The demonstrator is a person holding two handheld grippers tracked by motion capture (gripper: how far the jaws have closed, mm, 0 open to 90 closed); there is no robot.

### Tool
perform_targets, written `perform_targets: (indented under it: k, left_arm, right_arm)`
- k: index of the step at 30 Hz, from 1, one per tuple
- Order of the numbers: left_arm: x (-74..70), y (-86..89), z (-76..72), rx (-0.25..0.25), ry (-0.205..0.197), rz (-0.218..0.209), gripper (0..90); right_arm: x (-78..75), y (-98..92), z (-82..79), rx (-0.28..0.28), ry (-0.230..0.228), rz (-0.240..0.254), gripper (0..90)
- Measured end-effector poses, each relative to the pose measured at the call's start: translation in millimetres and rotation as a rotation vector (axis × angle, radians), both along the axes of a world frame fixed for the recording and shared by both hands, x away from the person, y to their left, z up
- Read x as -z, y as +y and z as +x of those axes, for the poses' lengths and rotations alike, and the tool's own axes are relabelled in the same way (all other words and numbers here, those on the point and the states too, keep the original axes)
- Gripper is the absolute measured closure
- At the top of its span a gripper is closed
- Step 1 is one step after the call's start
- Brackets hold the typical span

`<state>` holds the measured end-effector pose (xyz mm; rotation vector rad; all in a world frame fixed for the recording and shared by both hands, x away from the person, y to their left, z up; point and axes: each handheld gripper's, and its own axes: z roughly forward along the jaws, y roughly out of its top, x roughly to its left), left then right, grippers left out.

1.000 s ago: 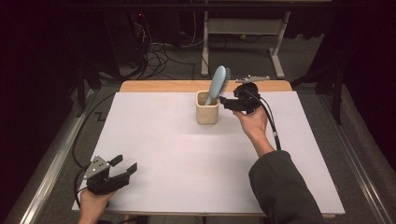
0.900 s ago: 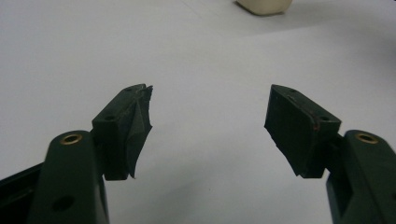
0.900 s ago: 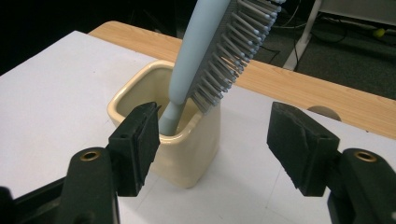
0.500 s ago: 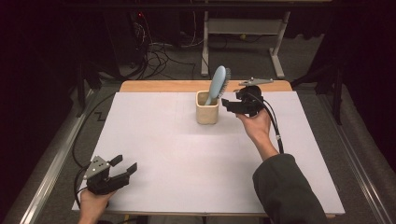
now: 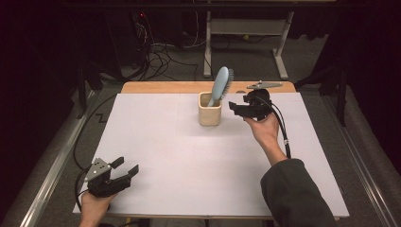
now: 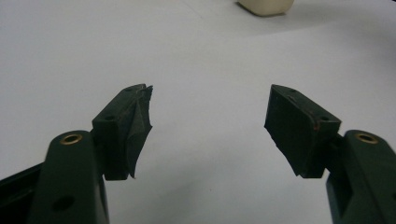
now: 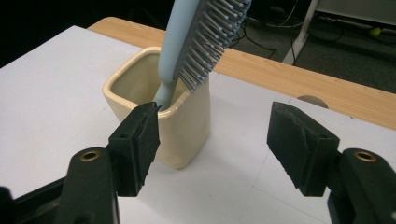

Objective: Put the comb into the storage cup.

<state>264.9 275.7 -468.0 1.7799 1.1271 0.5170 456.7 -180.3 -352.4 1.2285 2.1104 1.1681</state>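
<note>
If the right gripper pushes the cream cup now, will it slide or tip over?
The cup probably tips rather than slides: it looks narrow and tall, and the hairbrush leans out above its rim, raising the weight. Its glossy walls may slip between the pads. It looks ceramic, so likely fragile.

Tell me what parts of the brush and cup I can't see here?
- Hairbrush handle end: hidden inside the cup in high view, behind the cup wall.
- Brush head top: cut off by right gripper view's upper edge.
- Cup in left gripper view: cut off by the top edge.
</note>
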Motion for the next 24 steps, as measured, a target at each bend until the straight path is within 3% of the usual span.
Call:
perform_targets:
  k: [24]
  left_arm:
    - [0.5, -0.6, 0.0, -0.005, 0.001, 0.000, 31.5]
  right_arm:
    - [4.2, -20.3, -12.9, 0.012, -0.009, 0.008, 34.9]
